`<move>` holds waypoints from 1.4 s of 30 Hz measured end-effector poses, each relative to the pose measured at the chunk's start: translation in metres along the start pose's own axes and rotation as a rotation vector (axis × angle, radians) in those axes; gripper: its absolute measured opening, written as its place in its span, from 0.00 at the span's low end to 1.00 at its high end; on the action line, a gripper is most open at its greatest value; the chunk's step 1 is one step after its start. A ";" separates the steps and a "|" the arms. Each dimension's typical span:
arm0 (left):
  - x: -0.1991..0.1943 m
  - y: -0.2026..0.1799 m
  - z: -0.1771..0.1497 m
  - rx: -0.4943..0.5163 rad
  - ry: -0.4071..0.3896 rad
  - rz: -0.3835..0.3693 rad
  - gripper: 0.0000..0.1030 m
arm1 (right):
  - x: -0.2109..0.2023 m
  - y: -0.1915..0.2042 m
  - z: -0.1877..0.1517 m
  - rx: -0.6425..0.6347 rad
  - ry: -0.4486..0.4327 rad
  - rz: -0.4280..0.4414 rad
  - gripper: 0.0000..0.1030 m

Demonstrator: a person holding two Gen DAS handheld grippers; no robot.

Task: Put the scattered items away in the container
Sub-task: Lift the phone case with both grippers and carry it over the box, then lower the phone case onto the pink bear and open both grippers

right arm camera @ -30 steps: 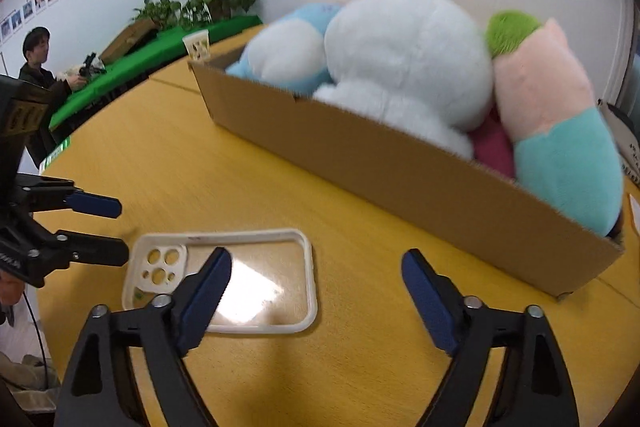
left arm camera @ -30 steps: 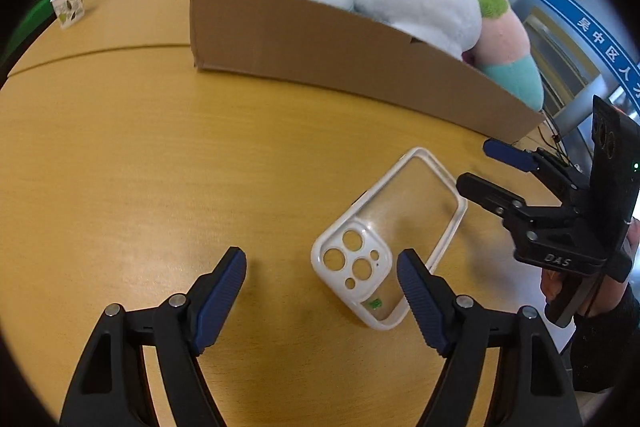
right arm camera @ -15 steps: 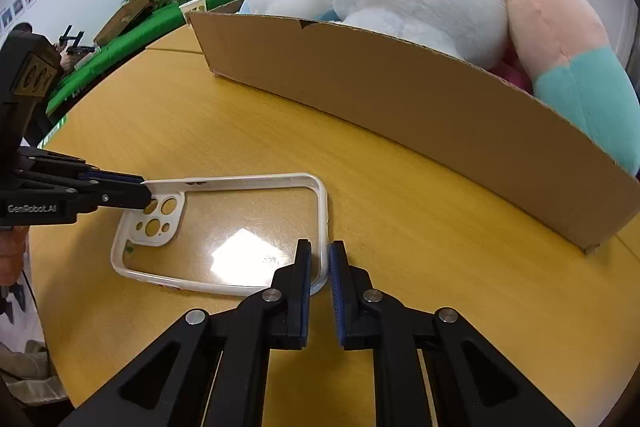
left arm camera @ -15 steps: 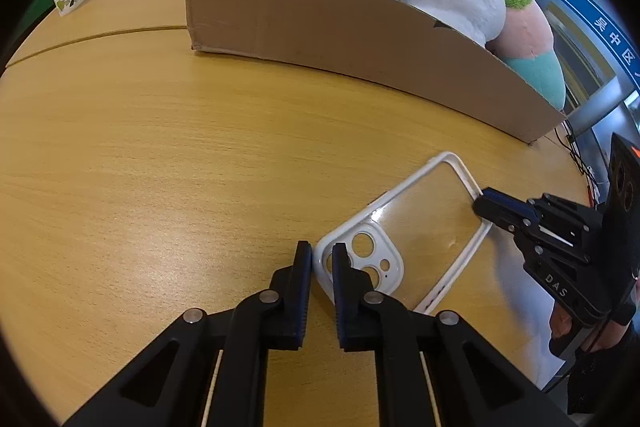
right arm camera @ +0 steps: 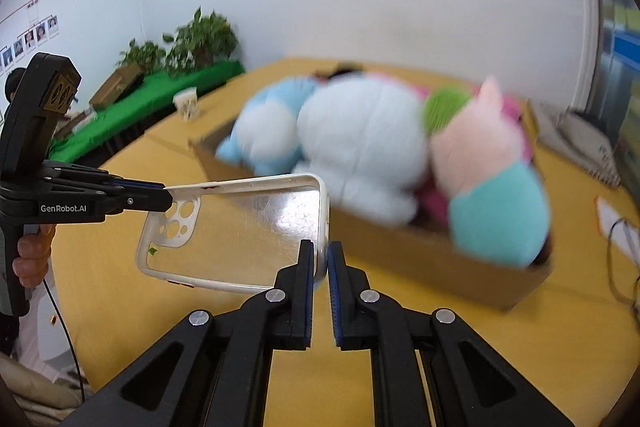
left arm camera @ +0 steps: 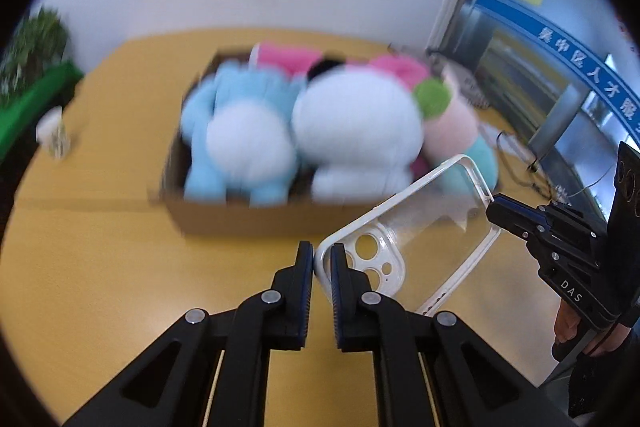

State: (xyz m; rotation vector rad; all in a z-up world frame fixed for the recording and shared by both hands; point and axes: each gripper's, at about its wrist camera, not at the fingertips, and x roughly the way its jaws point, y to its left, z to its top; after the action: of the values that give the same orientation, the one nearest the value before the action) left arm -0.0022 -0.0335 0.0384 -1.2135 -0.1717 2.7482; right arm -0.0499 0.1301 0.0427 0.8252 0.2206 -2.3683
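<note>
- Left wrist view: your left tongs (left arm camera: 321, 267) are clamping the camera-hole corner of the clear phone case (left arm camera: 416, 231), which is hanging in the air above the yellow worktop (left arm camera: 100, 259).
- The case's long axis is running from that corner up and to the right, toward your right tongs (left arm camera: 493, 205), which are pinching the far end's corner.
- Beyond the case, the cardboard box (left arm camera: 240, 223) is sitting on the worktop, packed with plush toys (left arm camera: 304, 131); all of this is blurring.
- Right wrist view: your right tongs (right arm camera: 323, 263) are gripping the plain end's rim, and the case (right arm camera: 240, 227) is stretching leftward, nearly level, with its camera holes pointing at your left tongs (right arm camera: 168, 195).
- Only this view is showing your left hand (right arm camera: 30, 255) on its handle, the potted plants (right arm camera: 200, 39) and the paper cup (right arm camera: 186, 103).
- Only the left view is showing the case overlapping the box's near wall.
</note>
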 end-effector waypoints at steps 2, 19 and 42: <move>-0.017 -0.008 0.035 0.047 -0.065 -0.005 0.08 | -0.018 -0.009 0.026 -0.018 -0.065 -0.029 0.08; 0.012 -0.037 0.257 0.224 -0.223 -0.006 0.08 | -0.043 -0.093 0.224 -0.037 -0.310 -0.223 0.08; 0.231 0.035 0.225 0.115 0.127 -0.028 0.08 | 0.158 -0.171 0.160 0.200 0.108 -0.144 0.08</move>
State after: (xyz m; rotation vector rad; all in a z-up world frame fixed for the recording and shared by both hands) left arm -0.3257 -0.0411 0.0155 -1.3384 -0.0169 2.6064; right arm -0.3313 0.1331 0.0659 1.0649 0.0902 -2.5122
